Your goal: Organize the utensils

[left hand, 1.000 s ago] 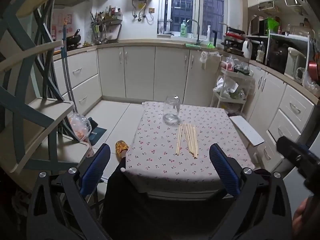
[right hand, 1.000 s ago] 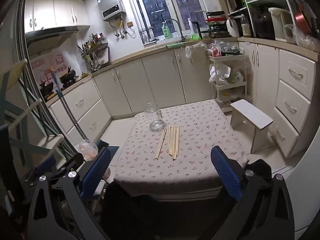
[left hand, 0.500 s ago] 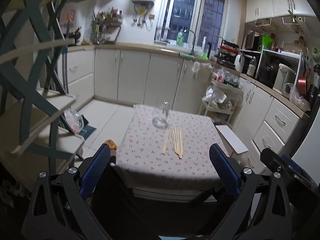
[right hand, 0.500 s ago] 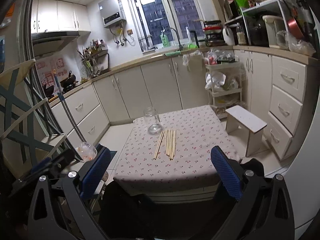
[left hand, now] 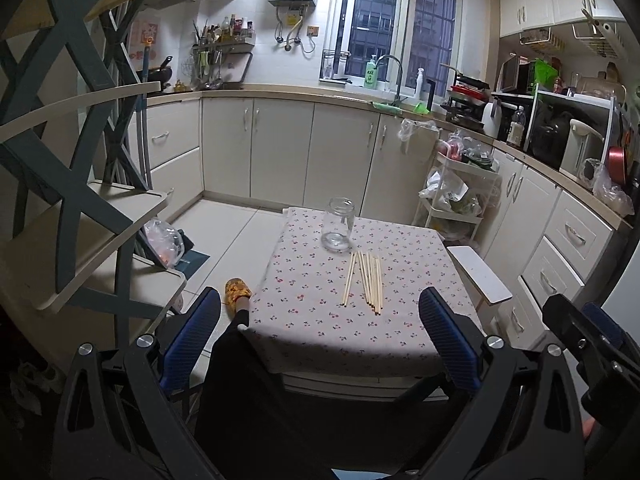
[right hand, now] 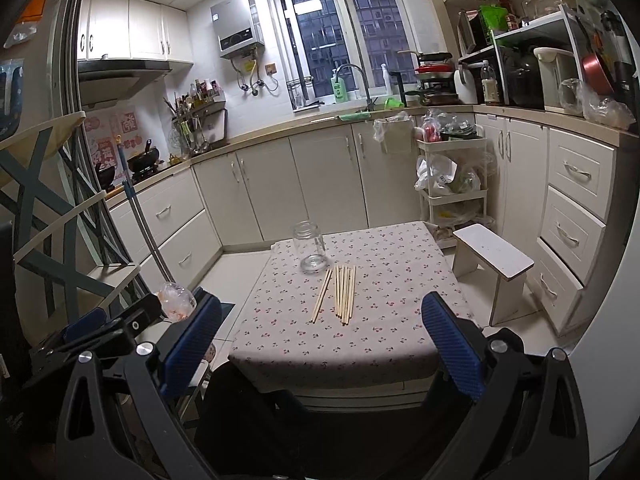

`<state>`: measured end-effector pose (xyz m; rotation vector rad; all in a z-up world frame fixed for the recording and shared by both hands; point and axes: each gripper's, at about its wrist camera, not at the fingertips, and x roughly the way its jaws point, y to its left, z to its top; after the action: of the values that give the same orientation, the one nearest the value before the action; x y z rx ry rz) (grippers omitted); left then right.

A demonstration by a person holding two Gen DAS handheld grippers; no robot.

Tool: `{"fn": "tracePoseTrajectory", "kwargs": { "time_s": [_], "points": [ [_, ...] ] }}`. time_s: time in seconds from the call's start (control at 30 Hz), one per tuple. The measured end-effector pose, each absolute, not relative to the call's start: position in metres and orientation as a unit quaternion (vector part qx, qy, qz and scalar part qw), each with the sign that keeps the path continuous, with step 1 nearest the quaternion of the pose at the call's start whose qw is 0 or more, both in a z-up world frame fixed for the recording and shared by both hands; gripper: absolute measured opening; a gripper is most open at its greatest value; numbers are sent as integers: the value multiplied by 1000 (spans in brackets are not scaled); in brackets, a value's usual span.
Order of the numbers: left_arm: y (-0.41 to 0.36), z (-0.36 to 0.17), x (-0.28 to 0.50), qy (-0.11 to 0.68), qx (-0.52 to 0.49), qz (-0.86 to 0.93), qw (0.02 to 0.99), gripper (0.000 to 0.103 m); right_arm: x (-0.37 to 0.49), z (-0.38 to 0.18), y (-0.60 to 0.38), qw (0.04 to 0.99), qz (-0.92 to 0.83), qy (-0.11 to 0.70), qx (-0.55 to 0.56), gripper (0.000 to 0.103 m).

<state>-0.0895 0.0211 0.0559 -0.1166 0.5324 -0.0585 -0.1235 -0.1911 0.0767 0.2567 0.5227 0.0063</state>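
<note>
The chopsticks (left hand: 365,278) lie mid-table just before the empty glass jar (left hand: 338,224), long axes running from near edge to far, dead ahead of both empty, wide-spread jaws, left gripper (left hand: 320,344) and right gripper (right hand: 320,344) about equally distant.

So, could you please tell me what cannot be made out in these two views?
- Chopsticks: both views, too small and bunched to count.
- Jar: both views, clear glass; it looks empty, but small contents would not show.
- Table legs and near edge: both views, hidden by the cloth and the dark trouser leg.
- Right gripper in the left view: cut off by the right edge.
</note>
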Motion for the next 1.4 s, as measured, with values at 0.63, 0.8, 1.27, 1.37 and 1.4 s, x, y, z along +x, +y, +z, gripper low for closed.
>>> {"fn": "tracePoseTrajectory", "kwargs": {
  "time_s": [0.63, 0.8, 1.27, 1.37, 1.4],
  "points": [
    [20, 52, -87, 271, -55, -26, 961, 95, -123, 77, -188, 959, 6, 256, 124, 96],
    [19, 52, -87, 270, -55, -27, 961, 95, -124, 76, -187, 959, 5, 256, 124, 96],
    [16, 49, -87, 273, -54, -27, 960, 95, -124, 76, -185, 959, 5, 256, 125, 96],
    [15, 49, -87, 273, -54, -27, 960, 95, -124, 75, -183, 959, 5, 256, 124, 96],
    [15, 49, -88, 273, -54, -27, 960, 95, -124, 75, -183, 958, 5, 257, 124, 96]
  ]
}}
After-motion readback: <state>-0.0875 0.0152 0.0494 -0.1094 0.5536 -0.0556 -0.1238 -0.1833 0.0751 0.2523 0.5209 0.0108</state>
